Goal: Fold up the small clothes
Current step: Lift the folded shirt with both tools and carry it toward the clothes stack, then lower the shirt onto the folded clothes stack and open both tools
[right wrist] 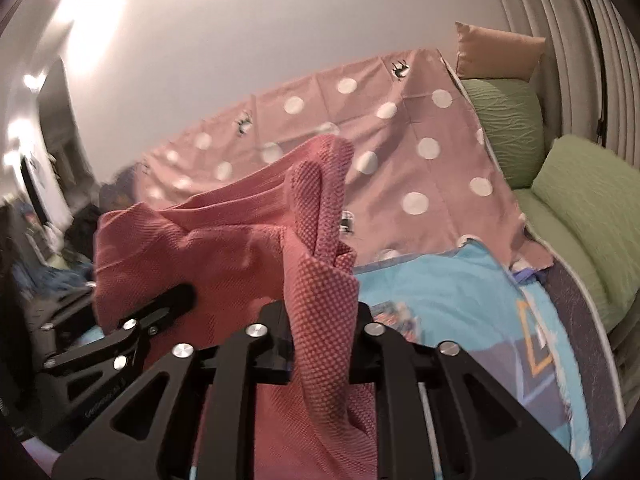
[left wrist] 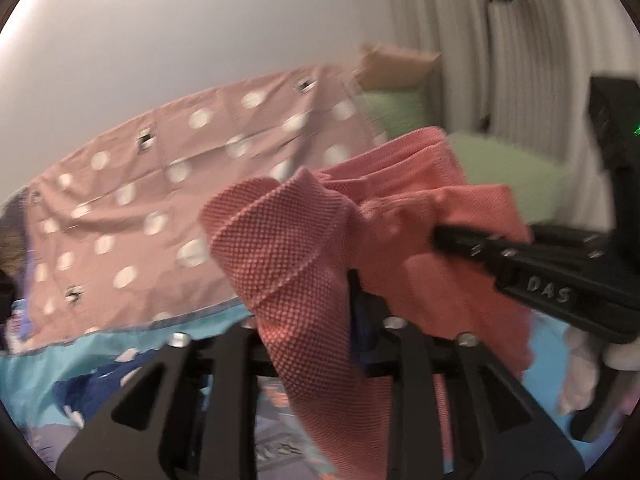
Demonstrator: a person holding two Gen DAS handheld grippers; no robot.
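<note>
A coral-pink knit garment [left wrist: 304, 240] hangs in the air between both grippers, above the bed. My left gripper [left wrist: 316, 320] is shut on one bunched edge of it, and the cloth drapes down over the fingers. In the left wrist view the right gripper [left wrist: 460, 242] comes in from the right and pinches the garment's other side. In the right wrist view my right gripper [right wrist: 320, 320] is shut on the garment [right wrist: 224, 240], and the left gripper [right wrist: 176, 300] grips its left part. The fingertips are hidden by the cloth.
A pink polka-dot sheet [right wrist: 400, 128] covers the far half of the bed. A blue printed blanket [right wrist: 460, 300] lies nearer. Green pillows [right wrist: 580, 208] and a tan cushion [right wrist: 496, 52] sit at the right by a ribbed white headboard [right wrist: 560, 20]. Dark clutter [right wrist: 60, 248] stands at the left.
</note>
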